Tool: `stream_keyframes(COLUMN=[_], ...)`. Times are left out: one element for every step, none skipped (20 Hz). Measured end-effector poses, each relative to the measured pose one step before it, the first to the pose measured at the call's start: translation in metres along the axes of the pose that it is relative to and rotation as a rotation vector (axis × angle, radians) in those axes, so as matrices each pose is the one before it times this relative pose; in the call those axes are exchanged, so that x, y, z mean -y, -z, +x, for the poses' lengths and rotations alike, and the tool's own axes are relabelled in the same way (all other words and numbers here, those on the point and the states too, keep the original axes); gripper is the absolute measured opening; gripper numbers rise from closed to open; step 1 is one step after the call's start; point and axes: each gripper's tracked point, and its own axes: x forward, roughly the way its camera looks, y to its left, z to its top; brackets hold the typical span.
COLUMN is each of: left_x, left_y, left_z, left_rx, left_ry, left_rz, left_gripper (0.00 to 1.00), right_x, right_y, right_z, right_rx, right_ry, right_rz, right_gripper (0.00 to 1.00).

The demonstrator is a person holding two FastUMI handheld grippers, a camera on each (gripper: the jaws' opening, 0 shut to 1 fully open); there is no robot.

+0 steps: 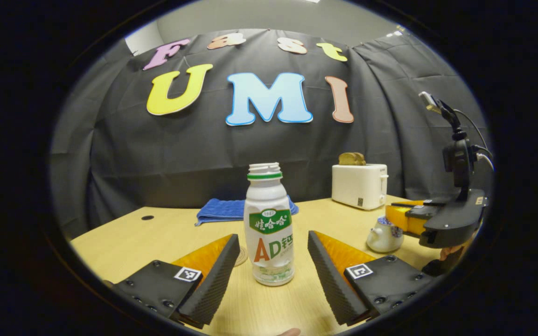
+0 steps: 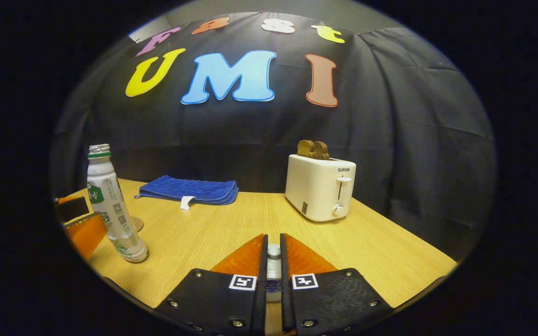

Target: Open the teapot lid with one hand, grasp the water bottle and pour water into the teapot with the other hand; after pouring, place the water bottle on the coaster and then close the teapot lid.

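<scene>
**Bottle framed between parted tongs, lid knob pinched**

The left tongs (image 1: 273,261) stand wide apart on either side of the water bottle (image 1: 269,224), touching neither flank. The bottle stands upright and uncapped on the surface (image 1: 157,233), well in from its near edge, with the coaster (image 1: 241,255) just behind its base. It looks like thin plastic: light, smooth, and likely to buckle and slip under a hard squeeze, so the labelled middle of the body seems the safest place to grip. An open neck means any tilt could spill.

The right tongs (image 2: 273,268) are drawn nearly together on the small knob of the teapot lid (image 2: 274,252). The teapot (image 1: 384,234) sits toward the surface's right side; it appears ceramic, so fragile, and its rounded knob offers little purchase.
</scene>
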Motion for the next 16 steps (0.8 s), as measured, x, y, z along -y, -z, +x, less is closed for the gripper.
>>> stream_keyframes(left_x=[0.00017,0.00044,-0.00079,-0.00166,0.00048,0.00125,0.00181,-0.00042,-0.00082,-0.00018,-0.00217,-0.00279,-0.00105,-0.00263,-0.00177,-0.00051], left_y=[0.00064,0.00031,0.00217,-0.00032,0.00163,0.00128,0.00204,0.00014,0.00117,0.00084,0.00150,-0.00112,0.00030,-0.00070,0.00024,0.00044], left_z=[0.00031,0.00117,0.00086,0.00039,0.00193,0.00144,0.00193,0.00127,0.00116,0.00207,0.00203,0.00249,0.00380,0.00575,0.00402,0.00497], left_rx=[-0.00363,-0.00265,-0.00179,-0.00126,-0.00278,-0.00786,-0.00191,-0.00096,-0.00329,-0.00539,-0.00291,0.00075,0.00262,0.00021,-0.00249,-0.00339], left_ry=[0.00364,0.00375,-0.00298,-0.00402,0.00050,0.00381,0.00453,-0.00262,-0.00533,-0.00066,-0.00868,-0.00801,-0.00178,-0.00550,-0.00496,0.00112], left_rz=[-0.00956,-0.01075,-0.00188,0.00154,0.00233,0.00049,-0.00444,-0.00275,-0.00149,0.00013,0.00382,0.00227,0.00050,0.00767,0.00578,0.00192], left_gripper=[0.98,1.00,1.00,0.99,0.99,0.98,0.97,0.98,0.99,0.99,1.00,1.00,1.00,1.00,1.00,1.00], right_x=[-0.00011,0.00047,-0.00002,-0.00038,-0.00011,0.00012,-0.00151,-0.00248,-0.00160,-0.00185,-0.00251,-0.00111,-0.00011,-0.00170,-0.00148,-0.00144], right_y=[-0.00144,-0.00184,0.00098,0.00021,-0.00055,-0.00352,-0.00634,-0.00162,-0.00188,-0.00024,-0.00056,-0.00030,-0.00218,-0.00460,-0.00051,-0.00151], right_z=[0.00480,-0.00415,0.00248,0.00082,-0.00054,-0.00240,-0.00189,-0.00217,-0.00170,-0.00157,-0.00170,-0.00174,-0.00180,-0.00216,-0.00256,-0.00178], right_rx=[0.00561,0.00592,-0.00109,0.00447,0.00539,0.01586,0.02102,0.01304,0.00864,0.00358,0.00074,0.00299,0.00431,0.01198,0.00786,0.00719], right_ry=[-0.00158,-0.01152,-0.00883,-0.00976,-0.00367,-0.00147,-0.00167,-0.00434,-0.00005,-0.00770,-0.01006,-0.00866,-0.00334,-0.00829,-0.00376,-0.00166], right_rz=[-0.01515,0.01048,0.00520,0.00902,0.01614,0.00729,-0.00983,-0.01636,-0.01468,-0.00380,0.00881,0.01290,0.00714,0.00569,-0.00535,-0.01338], right_gripper=[0.13,0.09,0.05,0.05,0.05,0.05,0.05,0.05,0.05,0.05,0.05,0.05,0.05,0.05,0.05,0.05])
